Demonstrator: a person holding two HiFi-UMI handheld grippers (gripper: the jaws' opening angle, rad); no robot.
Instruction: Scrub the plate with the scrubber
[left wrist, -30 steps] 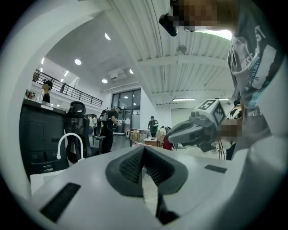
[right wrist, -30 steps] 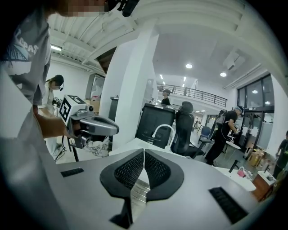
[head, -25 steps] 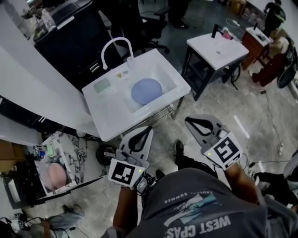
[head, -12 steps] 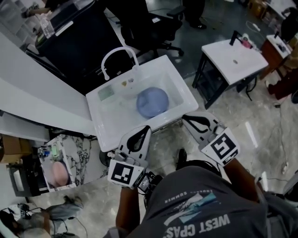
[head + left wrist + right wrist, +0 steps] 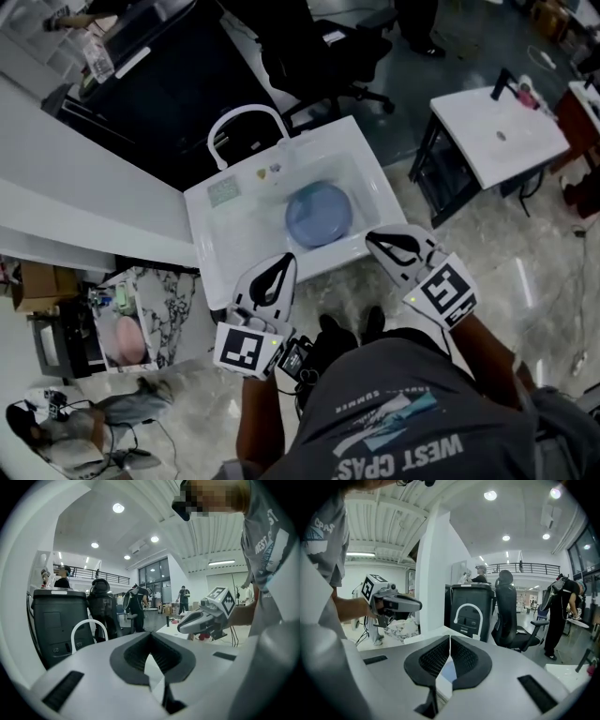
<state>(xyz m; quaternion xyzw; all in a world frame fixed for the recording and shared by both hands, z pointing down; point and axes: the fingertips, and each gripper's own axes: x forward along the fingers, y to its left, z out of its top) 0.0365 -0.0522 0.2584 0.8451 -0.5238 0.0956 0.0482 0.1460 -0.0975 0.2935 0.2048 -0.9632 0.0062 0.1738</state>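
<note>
Plate (image 5: pixel 319 214): blue, round, lying flat in the basin of the white sink (image 5: pixel 208 246), right of centre.
Hidden: in both gripper views the tongs' own bodies block the plate. Only the faucet (image 5: pixel 246 111) arch shows above them.
Unclear: a pale green patch (image 5: pixel 223 193) lies on the sink's left ledge, too small to identify.
Cut off: a person (image 5: pixel 66 436) at the lower left corner is clipped by the frame edge.
Around: a black chair (image 5: pixel 328 47) and a dark cabinet (image 5: pixel 169 84) stand behind the sink. A second sink (image 5: pixel 497 136) stands to the right. A marble counter (image 5: pixel 178 300) at the left carries a pink dish (image 5: pixel 127 339).
In the way: the sink's near rim lies between the tongs and the plate.
Left tongs (image 5: pixel 286 261): pads pressed together, nothing between them, tip over the near rim.
Right tongs (image 5: pixel 372 238): pads together, nothing held, tip just beside the sink's near right corner.
Relation: the plate lies ahead of both tongs and between their lines, near both and touching neither.
</note>
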